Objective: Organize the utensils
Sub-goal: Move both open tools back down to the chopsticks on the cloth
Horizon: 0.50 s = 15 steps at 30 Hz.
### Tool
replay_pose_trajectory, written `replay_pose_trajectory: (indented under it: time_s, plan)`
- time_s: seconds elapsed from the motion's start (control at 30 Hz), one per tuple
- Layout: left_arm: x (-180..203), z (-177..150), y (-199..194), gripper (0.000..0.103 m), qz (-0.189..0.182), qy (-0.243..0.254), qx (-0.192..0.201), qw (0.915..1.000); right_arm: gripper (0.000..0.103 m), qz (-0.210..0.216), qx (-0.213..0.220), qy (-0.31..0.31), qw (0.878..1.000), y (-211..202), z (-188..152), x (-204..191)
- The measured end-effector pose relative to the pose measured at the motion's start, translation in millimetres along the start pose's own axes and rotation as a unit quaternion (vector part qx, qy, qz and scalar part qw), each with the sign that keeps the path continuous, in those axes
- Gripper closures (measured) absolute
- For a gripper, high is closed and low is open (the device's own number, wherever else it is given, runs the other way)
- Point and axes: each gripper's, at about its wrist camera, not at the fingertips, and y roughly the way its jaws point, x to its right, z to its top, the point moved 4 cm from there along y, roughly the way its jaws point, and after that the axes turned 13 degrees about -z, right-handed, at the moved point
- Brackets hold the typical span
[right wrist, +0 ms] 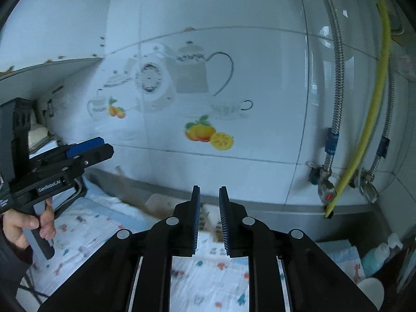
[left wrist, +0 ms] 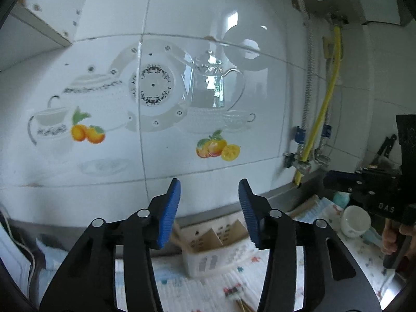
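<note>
The left black gripper with blue ribbed pads (left wrist: 209,189) is held up facing the white tiled wall printed with teapots and oranges (left wrist: 161,98), its jaws spread wide with nothing between them. Below and just beyond it, a white rectangular utensil box with cardboard dividers (left wrist: 213,249) stands on a white quilted cloth with small coloured prints (left wrist: 197,291), near the wall's steel edge. On the cloth at the near edge of the left wrist view lie thin wooden sticks, likely chopsticks (left wrist: 243,305), blurred. To the right sits a white ceramic cup (left wrist: 355,221), tipped toward the camera. The right black gripper with blue ribbed pads (right wrist: 209,191) has its jaws parted by a narrow gap and holds nothing; the box shows blurred behind its fingers. A yellow corrugated hose (right wrist: 374,109) and braided metal hoses run down the wall at far right.
</note>
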Motion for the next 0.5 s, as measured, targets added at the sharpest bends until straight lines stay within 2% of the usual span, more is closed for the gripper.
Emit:
replay_pose_trajectory:
  time_s: [0.23,0.4,0.5]
  plan:
    - [18.6,-38.2,-55.3,0.038,0.006,0.001,-0.01,0.9999,0.088,0.035,-0.004,-0.019,0.999,-59.2,-43.9,-27.7]
    - [29.4,-80.0,-86.0,0.032,0.012,-0.007,-0.031,0.9994,0.087,0.058,-0.022,-0.02,0.998,-89.2,-88.9,-48.9]
    - [30.4,-106.4,-97.3,0.031,0.009,-0.031,-0.047,0.9983,0.087,0.055,-0.039,-0.028,0.997,-96.6,-119.9,-61.7]
